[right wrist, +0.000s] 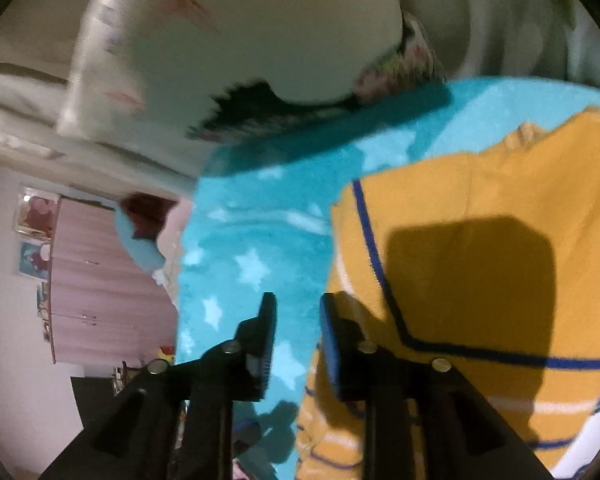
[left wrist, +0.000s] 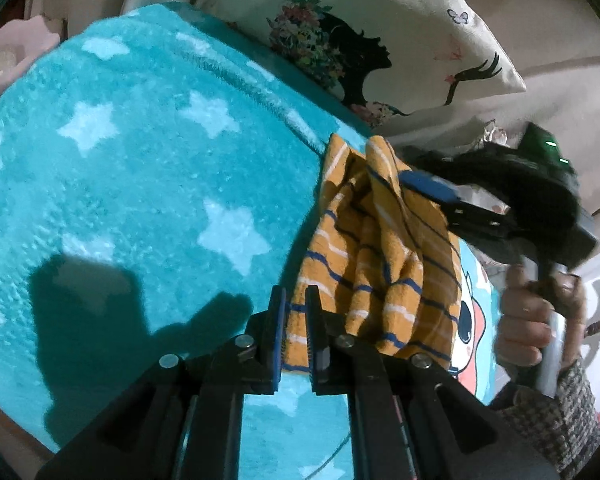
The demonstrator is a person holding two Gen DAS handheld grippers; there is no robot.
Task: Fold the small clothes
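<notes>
A small mustard garment (left wrist: 380,260) with blue and white stripes hangs bunched over a turquoise star blanket (left wrist: 140,160). My left gripper (left wrist: 297,336) is shut on its lower left edge, and the cloth shows between the two fingers. The right gripper (left wrist: 416,184) reaches in from the right, its blue pad against the garment's upper right part. In the right wrist view the garment (right wrist: 480,220) fills the right side. My right gripper (right wrist: 298,340) stands open there, with only the blanket (right wrist: 252,248) showing in the gap and the cloth beside its right finger.
A white pillow (left wrist: 380,40) printed with a dark profile and flowers lies at the blanket's far edge; it also shows as the pillow (right wrist: 220,60) here. A person's hand (left wrist: 528,320) grips the right tool's handle. A cartoon print (left wrist: 468,320) marks the blanket's right part. Pink furniture (right wrist: 100,280) stands beyond the bed.
</notes>
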